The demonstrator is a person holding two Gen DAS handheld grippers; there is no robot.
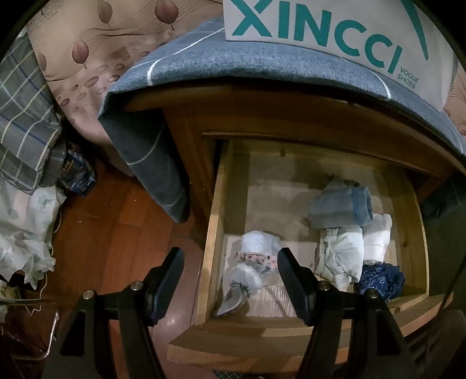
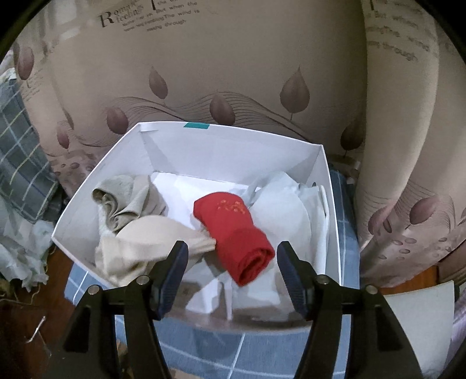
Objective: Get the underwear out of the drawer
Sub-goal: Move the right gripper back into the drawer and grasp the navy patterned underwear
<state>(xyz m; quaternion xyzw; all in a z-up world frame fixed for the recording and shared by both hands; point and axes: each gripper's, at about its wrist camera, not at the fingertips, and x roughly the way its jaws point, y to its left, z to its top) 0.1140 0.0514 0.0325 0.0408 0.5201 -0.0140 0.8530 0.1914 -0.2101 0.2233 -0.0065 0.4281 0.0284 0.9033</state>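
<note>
1. Rolled underwear is seen in two places; in the left wrist view several bundles lie inside the open wooden drawer (image 1: 214, 233): a white-and-floral bundle (image 1: 253, 262) at lower centre, a light blue roll (image 1: 340, 208) at right of centre, a pale mint piece (image 1: 340, 256) below it, a white roll (image 1: 377, 239) beside that, and a dark blue patterned piece (image 1: 381, 278) at lower right.
2. In the right wrist view a red roll (image 2: 236, 230) lies at centre frame inside a white box (image 2: 87, 201), on crumpled white paper (image 2: 279, 204); beige garments (image 2: 137, 227) are heaped at the box's left side, one touching the red roll.
3. The left gripper (image 1: 230, 280) is held above the drawer's front left corner; its jaws stand partly apart with nothing gripped; the floral bundle is seen between the fingers but lower down, untouched.
4. The right gripper (image 2: 231, 274) is held over the box's near edge; its jaws stand partly apart and empty; the red roll's end shows between them, clear of both pads.
5. A grey-blue cloth (image 1: 233, 64) covers the cabinet top; the box's printed side (image 1: 335, 26) fills the upper right of the left view; leaf-patterned bedding (image 2: 233, 73) fills the background.
</note>
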